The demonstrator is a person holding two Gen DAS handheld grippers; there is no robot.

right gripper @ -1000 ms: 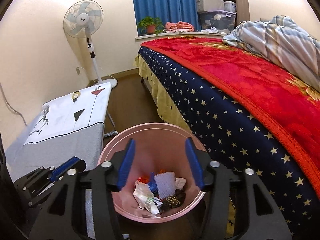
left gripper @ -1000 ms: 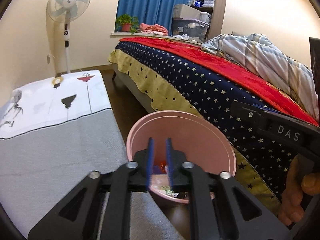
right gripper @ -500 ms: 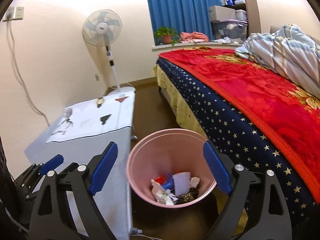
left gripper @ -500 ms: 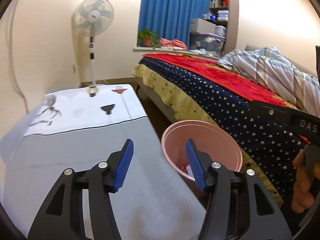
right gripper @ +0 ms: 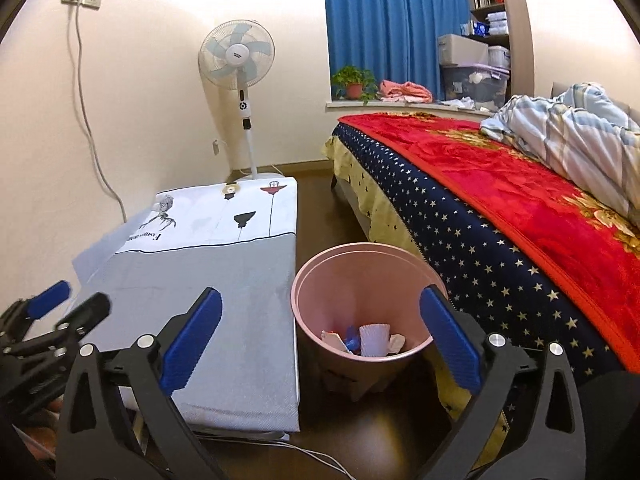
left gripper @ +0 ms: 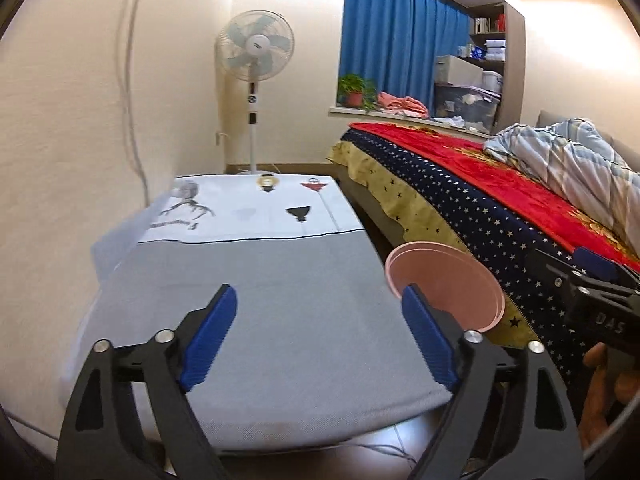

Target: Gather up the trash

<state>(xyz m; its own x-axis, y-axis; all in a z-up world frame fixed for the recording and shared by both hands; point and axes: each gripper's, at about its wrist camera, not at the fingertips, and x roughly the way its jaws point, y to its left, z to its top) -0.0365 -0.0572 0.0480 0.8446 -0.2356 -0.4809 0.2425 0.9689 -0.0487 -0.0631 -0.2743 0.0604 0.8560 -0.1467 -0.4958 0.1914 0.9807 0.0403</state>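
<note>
Left hand-held gripper (left gripper: 318,344) above the grey counter (left gripper: 280,320), jaws opening, nothing between them. Right hand-held gripper (right gripper: 320,334) likewise opening and empty, over the pink bin (right gripper: 320,312). Bin on the floor between counter and bed (right gripper: 500,240); trash (right gripper: 372,340) inside, probably crumpled paper.

Left gripper (left gripper: 318,334): black plastic linkage arms, triangular cutouts, silver round pivot screws, ribbed blue pads on fingertips (left gripper: 211,330). Right gripper (right gripper: 318,334): same build, black frame, silver screws, blue pads. Right unit's body carries white "DAS" lettering, seen from left wrist view. Person's hand (left gripper: 606,390) bare on right handle, sleeve not visible.
</note>
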